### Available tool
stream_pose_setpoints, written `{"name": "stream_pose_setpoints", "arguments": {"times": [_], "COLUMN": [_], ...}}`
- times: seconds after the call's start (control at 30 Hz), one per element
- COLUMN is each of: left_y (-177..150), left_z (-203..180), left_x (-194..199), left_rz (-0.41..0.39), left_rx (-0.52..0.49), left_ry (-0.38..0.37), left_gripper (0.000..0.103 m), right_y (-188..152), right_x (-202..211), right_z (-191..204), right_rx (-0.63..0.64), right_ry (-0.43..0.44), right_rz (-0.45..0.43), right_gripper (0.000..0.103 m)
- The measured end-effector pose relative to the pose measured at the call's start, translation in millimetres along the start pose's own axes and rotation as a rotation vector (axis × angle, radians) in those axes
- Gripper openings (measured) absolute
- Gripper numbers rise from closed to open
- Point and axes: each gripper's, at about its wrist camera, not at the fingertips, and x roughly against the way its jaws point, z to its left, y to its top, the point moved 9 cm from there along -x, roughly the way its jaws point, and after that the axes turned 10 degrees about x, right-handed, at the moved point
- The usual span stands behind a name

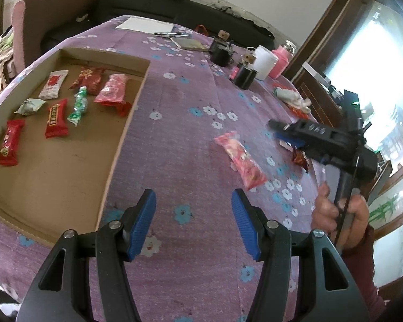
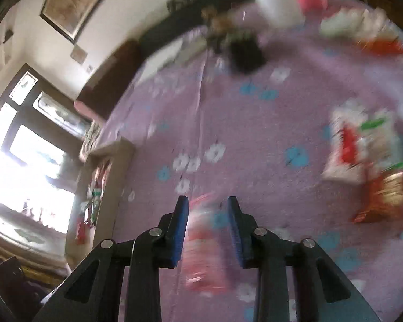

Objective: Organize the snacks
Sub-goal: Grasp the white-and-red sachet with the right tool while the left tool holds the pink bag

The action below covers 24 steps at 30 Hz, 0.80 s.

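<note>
A shallow cardboard tray [image 1: 126,131] on the purple flowered tablecloth holds several wrapped snacks, among them a pink packet [image 1: 112,91] and a green candy [image 1: 78,105]. My left gripper [image 1: 193,201] is open and empty above bare cloth, right of the tray. A pink-red snack packet [image 1: 240,159] lies on the cloth ahead of it. My right gripper [image 1: 278,128] hovers just right of that packet. In the blurred right wrist view the right gripper [image 2: 207,204] is open, with the pink packet [image 2: 204,244] lying on the cloth between and below its fingers.
Loose snacks lie right of the right gripper: a white-red-green packet [image 2: 362,145] and an orange one [image 2: 381,198]. Black jars [image 1: 243,76], a white tub [image 1: 264,61], a pink container [image 1: 280,61], paper and pens stand at the table's far side. The tray [image 2: 107,161] is at left.
</note>
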Motion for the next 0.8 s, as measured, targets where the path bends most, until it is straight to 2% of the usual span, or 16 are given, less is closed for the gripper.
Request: {"name": "stream_pose_setpoints", "arguments": {"times": [0.07, 0.1, 0.2, 0.33, 0.37, 0.5, 0.57, 0.67, 0.8], "left_y": [-3, -4, -8, -14, -14, -14, -14, -16, -15], "left_z": [-4, -6, -13, -19, -20, -22, -24, -26, -23], "left_x": [-1, -2, -6, -12, -13, -22, -26, -29, -32], "left_rz": [0.003, 0.005, 0.022, 0.043, 0.043, 0.057, 0.065, 0.073, 0.077], "left_rx": [-0.013, -0.017, -0.024, -0.044, -0.047, -0.047, -0.050, -0.055, -0.040], "left_ry": [-0.002, -0.003, -0.011, -0.011, -0.009, 0.005, 0.009, 0.019, 0.021], "left_gripper": [0.057, 0.057, 0.057, 0.057, 0.057, 0.057, 0.057, 0.057, 0.057], "right_y": [11, 16, 22, 18, 15, 6, 8, 10, 10], "right_x": [23, 33, 45, 28, 20, 6, 3, 3, 3], "right_z": [-17, -30, -59, -83, -89, -92, -89, -92, -91], "right_rx": [0.029, 0.035, 0.032, 0.022, 0.029, 0.063, 0.111, 0.121, 0.109], "right_ry": [-0.107, -0.178, -0.301, -0.347, -0.390, -0.420, -0.459, -0.488, -0.463], "right_rz": [-0.099, -0.132, -0.160, -0.098, -0.066, -0.036, -0.037, -0.044, -0.043], "right_gripper": [0.042, 0.044, 0.045, 0.045, 0.045, 0.045, 0.045, 0.035, 0.032]}}
